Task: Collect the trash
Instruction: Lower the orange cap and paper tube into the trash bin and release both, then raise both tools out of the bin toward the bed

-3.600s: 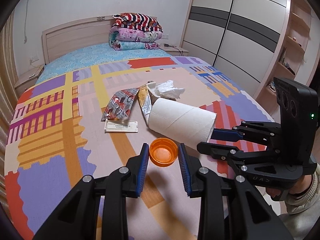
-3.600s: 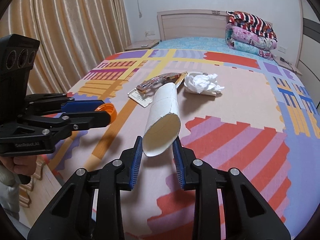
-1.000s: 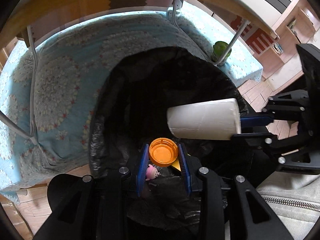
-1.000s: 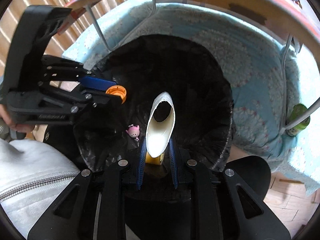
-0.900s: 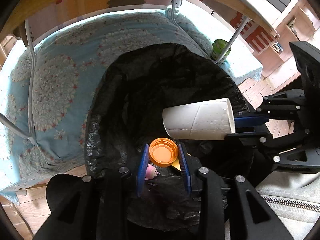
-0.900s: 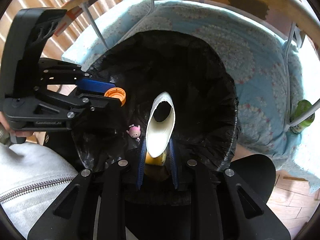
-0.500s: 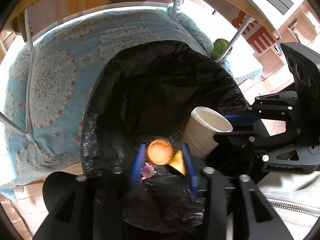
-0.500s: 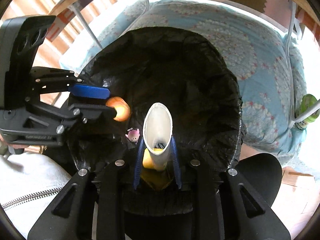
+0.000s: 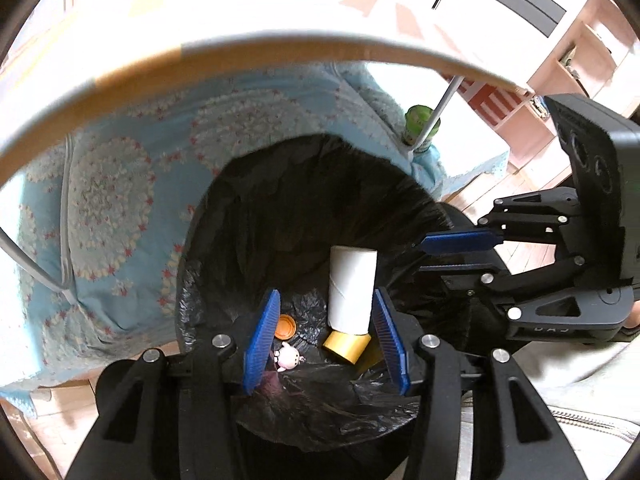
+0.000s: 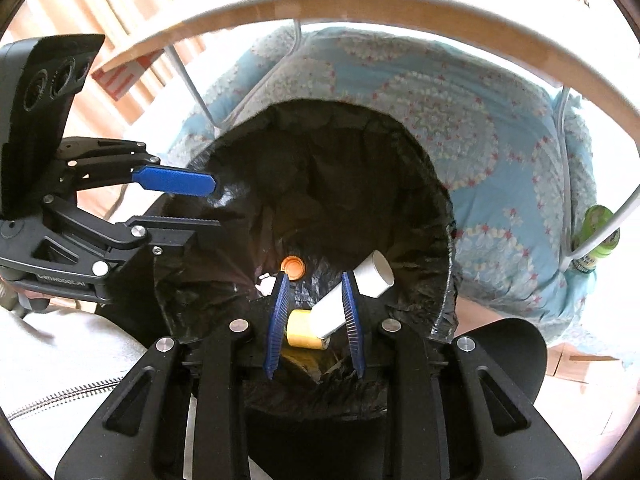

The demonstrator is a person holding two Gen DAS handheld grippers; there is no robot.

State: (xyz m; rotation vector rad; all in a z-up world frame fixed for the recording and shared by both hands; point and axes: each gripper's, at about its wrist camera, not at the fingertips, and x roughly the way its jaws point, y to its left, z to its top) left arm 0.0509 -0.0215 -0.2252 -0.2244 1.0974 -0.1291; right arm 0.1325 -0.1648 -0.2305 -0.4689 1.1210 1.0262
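Under both tools a bin lined with a black trash bag (image 9: 248,216) fills the view, with a light blue flowered blanket (image 9: 120,184) behind it and a curved wooden edge across the top.

The left tool (image 9: 324,336) hangs over the mouth of the bag with its blue fingers (image 9: 262,336) spread wide, and it holds nothing. Directly below it, seen between the fingers, a white paper roll (image 9: 351,294) lies in the bottom of the bag, leaning on a yellow roll (image 9: 346,346). An orange cap (image 9: 285,326) lies just beside the left finger, and a small pink pig toy (image 9: 289,356) is next to it (all of them are down inside the bag, not touching the tool).

The right tool (image 10: 314,320) is also over the bag, its jaws well apart and empty. Below it, the white paper roll (image 10: 352,300) lies tilted, its lower end on the yellow roll (image 10: 302,334), and its upper end against the wall of the bag. The orange cap (image 10: 292,266) lies just ahead of its left finger.

Further out, to the right of both tools, a green bottle (image 9: 418,128) stands on the floor beside a white metal leg (image 9: 434,116). Each tool shows at the edge of the other camera: the right tool (image 9: 456,254) and the left tool (image 10: 212,202).
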